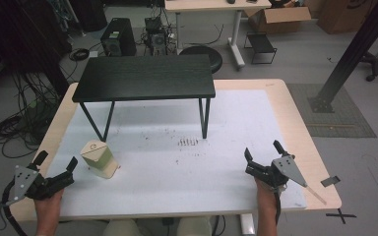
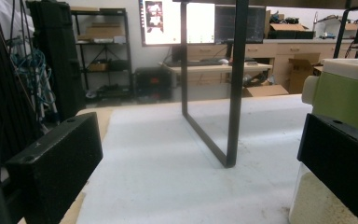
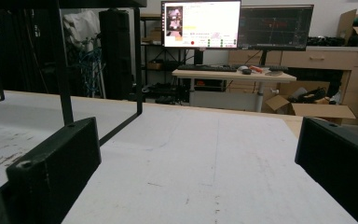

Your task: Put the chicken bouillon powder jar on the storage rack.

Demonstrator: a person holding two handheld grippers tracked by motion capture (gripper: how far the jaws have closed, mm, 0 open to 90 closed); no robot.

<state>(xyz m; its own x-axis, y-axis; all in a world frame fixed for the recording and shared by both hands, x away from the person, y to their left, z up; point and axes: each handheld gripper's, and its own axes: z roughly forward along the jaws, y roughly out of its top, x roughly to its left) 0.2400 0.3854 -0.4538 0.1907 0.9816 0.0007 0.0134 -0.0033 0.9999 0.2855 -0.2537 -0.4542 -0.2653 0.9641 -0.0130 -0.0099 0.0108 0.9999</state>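
Plainly, the work centres on the small container (image 1: 98, 158), a cream-and-green carton-like box with a pale cap, which lies tipped on the white mat (image 1: 236, 147) in front of the left leg of the black shelf (image 1: 145, 76). It leans rather than standing square, its capped end up and toward the shelf, its base toward the person's edge of the table, so its long axis runs roughly from near to far with a slant. The left gripper (image 1: 56, 169) sits just beside it, on the side away from the shelf's middle, its jaws spread wide with nothing between them. In the left gripper view the container (image 2: 349, 93) stands at the right edge, partly behind the right jaw, so it lies off to that side of the gap and not yet inside it; the shelf's leg frame (image 2: 233, 93) stands straight ahead. My judgement is that the coming grasp depends on swinging this gripper toward the container until the body sits between the jaws, across its narrow width. The right gripper (image 1: 263, 157) rests well apart, across the mat beyond the shelf's right leg, its jaws likewise spread and empty, with bare mat (image 3: 205, 154) ahead of them. The left hand is clearly the nearer one.
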